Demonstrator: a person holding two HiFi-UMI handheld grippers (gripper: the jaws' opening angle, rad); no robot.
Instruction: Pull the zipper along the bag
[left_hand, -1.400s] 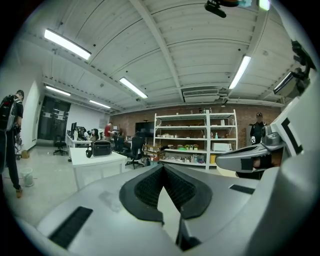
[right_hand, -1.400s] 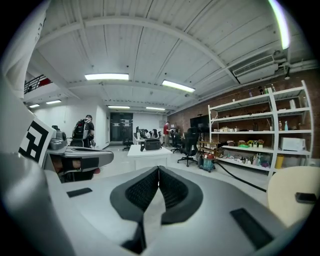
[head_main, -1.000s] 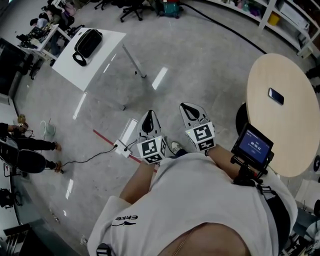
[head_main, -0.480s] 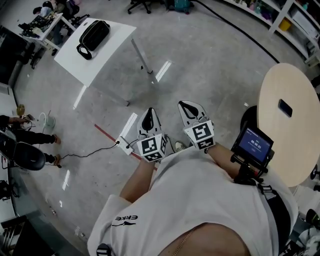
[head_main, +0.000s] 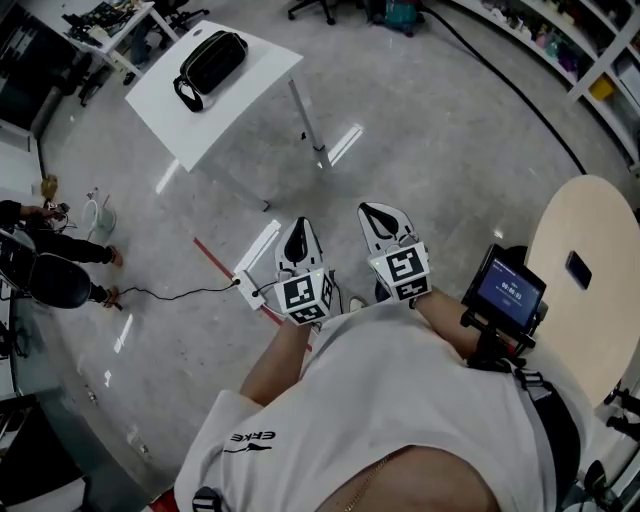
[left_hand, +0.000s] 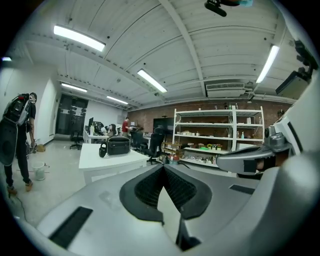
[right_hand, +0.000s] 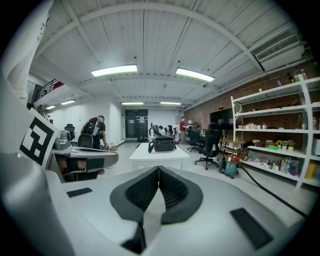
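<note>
Step in hand: approach only. I judge the zipper work not yet begun, since you are standing on open floor (head_main: 430, 130) well apart from the bag (head_main: 212, 62).
Bag: black, lying on its side on the white surface (head_main: 235, 115), up and to the left in the head view, with its strap (head_main: 186, 92) looping off the end that shows lower in the picture.
Left tongs (head_main: 297, 235): you are holding them in front of your body; the pads are meeting at the tips and nothing is sitting between them.
Right tongs (head_main: 378, 222): just beside the left pair, likewise pressed together at the tips and carrying nothing.
Bag relative to tongs: both gripper views are looking level across the room and are showing the bag far beyond the tips, a little left of the left pair's line and close to dead ahead of the right pair's (the strap end is showing to the left in both).
Zipper: too small to make out from here; you are not getting any read on where the slider sits or which way it runs.
Next move, as judged: you are needing to close the whole gap to the surface first, then part both pairs of tongs, one to steady the bag body and one to pinch the pull tab.
Risk, as judged: the bag is looking soft and is sitting loose on a smooth top, so pulling without bracing is likely to drag it along.
Also in view: a round table (head_main: 590, 290) at your right, not part of the job.
</note>
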